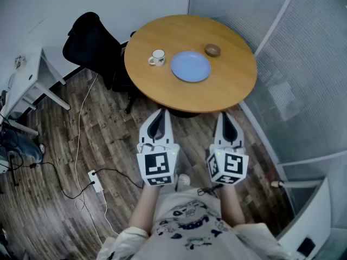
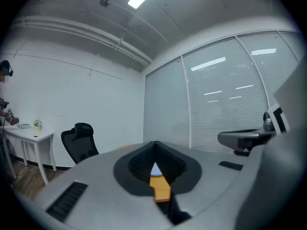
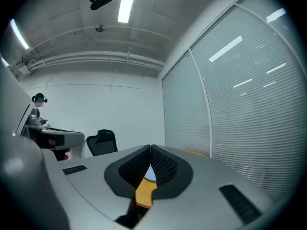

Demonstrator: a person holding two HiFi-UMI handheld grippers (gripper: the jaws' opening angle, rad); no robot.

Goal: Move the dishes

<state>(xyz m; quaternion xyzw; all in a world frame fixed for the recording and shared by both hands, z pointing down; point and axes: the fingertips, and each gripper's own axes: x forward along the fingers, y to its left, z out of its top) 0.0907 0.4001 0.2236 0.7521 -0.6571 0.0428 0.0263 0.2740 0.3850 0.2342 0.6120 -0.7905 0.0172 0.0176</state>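
On the round wooden table (image 1: 227, 85) lie a light blue plate (image 1: 190, 66) in the middle, a white mug (image 1: 157, 57) to its left and a small brown bowl (image 1: 212, 50) to its right. My left gripper (image 1: 161, 112) and right gripper (image 1: 226, 116) hover side by side over the floor just short of the table's near edge, both shut and holding nothing. In the left gripper view the jaws (image 2: 154, 145) meet at the tips, with a sliver of plate and table showing through them. The right gripper view shows its jaws (image 3: 150, 150) pressed together the same way.
A black office chair (image 1: 95, 42) stands left of the table. A white desk (image 1: 24, 80) lines the left wall. Cables and a power strip (image 1: 95, 180) lie on the wood floor at the left. A glass partition with blinds (image 1: 303, 91) runs along the right.
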